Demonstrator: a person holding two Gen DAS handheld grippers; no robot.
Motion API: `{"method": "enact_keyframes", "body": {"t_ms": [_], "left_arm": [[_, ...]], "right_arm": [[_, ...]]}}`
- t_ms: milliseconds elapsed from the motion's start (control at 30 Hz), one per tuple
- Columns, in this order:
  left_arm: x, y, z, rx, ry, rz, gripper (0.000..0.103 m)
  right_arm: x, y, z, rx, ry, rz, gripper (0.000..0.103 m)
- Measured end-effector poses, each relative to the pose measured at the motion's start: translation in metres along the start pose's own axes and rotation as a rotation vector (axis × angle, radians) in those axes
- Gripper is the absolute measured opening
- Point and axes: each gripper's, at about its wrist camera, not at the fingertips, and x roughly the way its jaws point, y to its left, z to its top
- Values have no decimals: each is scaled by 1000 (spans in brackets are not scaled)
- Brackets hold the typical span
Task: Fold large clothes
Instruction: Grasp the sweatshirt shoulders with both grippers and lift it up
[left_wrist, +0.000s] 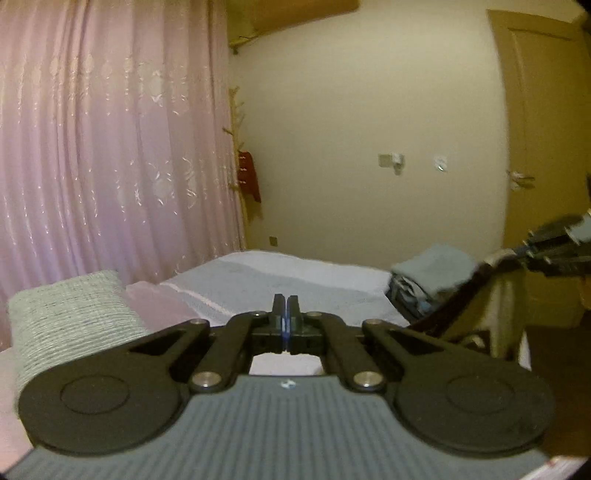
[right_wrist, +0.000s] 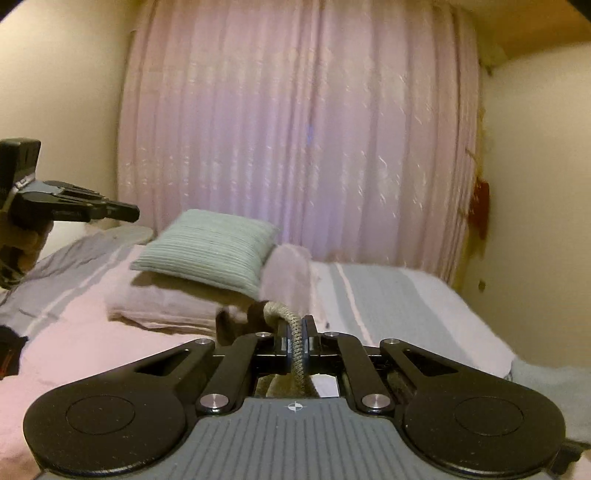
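My right gripper (right_wrist: 294, 328) is shut on the ribbed beige edge of a dark brown garment (right_wrist: 255, 314), which bunches just ahead of the fingers above the bed. In the left wrist view the same garment (left_wrist: 458, 295) hangs in a dark strip with pale cloth beside it, below my right gripper (left_wrist: 522, 253) at the right edge. My left gripper (left_wrist: 284, 308) is shut, pads together, with nothing visible between them. From the right wrist view, my left gripper (right_wrist: 133, 213) is held up at the far left, and no cloth hangs from it.
The bed (left_wrist: 295, 280) has a striped grey, white and pink cover. A grey-green pillow (right_wrist: 210, 251) lies on a folded pink blanket (right_wrist: 162, 299). A stack of folded clothes (left_wrist: 432, 273) sits at the bed's far end. Pink curtains (right_wrist: 295, 147), a door (left_wrist: 543, 129) and a coat stand (left_wrist: 240, 166) surround it.
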Motion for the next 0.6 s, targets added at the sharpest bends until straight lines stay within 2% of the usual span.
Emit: {"method": "enact_keyframes", "body": {"t_ms": [133, 200, 267, 300, 333, 400, 500, 600], "left_arm": [[-26, -12, -24, 9, 109, -34, 0], [-21, -20, -43, 32, 168, -58, 5], [-1, -33, -66, 70, 232, -98, 13], [8, -36, -78, 82, 256, -121, 23], [18, -43, -90, 100, 277, -152, 28], [45, -60, -115, 156, 316, -211, 33], [85, -81, -146, 234, 331, -288, 59], [123, -94, -168, 282, 345, -383, 61]], "right_arm": [[-16, 32, -2, -8, 33, -2, 1], [-20, 40, -5, -9, 46, 3, 1], [-21, 44, -10, -5, 60, 5, 1], [-22, 45, -13, 0, 68, 7, 1], [-20, 42, -16, 2, 79, 8, 1], [-14, 33, -19, 8, 95, 7, 1], [-5, 8, -27, 53, 120, 11, 1], [3, -13, -30, 74, 141, 17, 1]]}}
